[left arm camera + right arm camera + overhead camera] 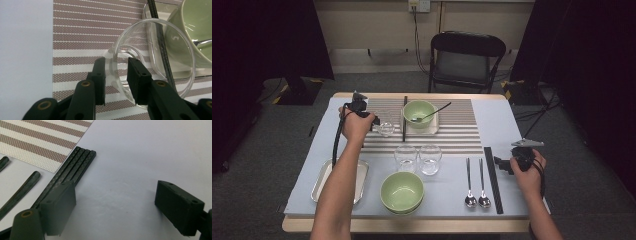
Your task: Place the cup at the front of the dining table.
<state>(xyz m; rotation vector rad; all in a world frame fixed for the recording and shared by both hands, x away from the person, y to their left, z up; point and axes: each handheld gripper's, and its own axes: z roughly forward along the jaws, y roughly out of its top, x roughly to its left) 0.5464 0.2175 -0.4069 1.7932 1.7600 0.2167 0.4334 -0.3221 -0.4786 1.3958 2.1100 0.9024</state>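
Glass (150,57): clear, thin-walled, tilted; on the striped mat (82,32), at 9 o'clock from the far green bowl (419,113).
Handling: light, stiff, slippery, likely fragile; best taken at the rim wall, gently.
Left gripper (116,75): jaws pinching the glass wall, one inside, one outside.
Right gripper (115,205): jaws spread, holding nothing, beside the black chopsticks (75,167).
Nearby: two more glasses (418,158) at 6 o'clock.

The clear glass (152,62) is round and empty. It is tipped on the striped mat (82,37), right beside the green bowl (197,32).
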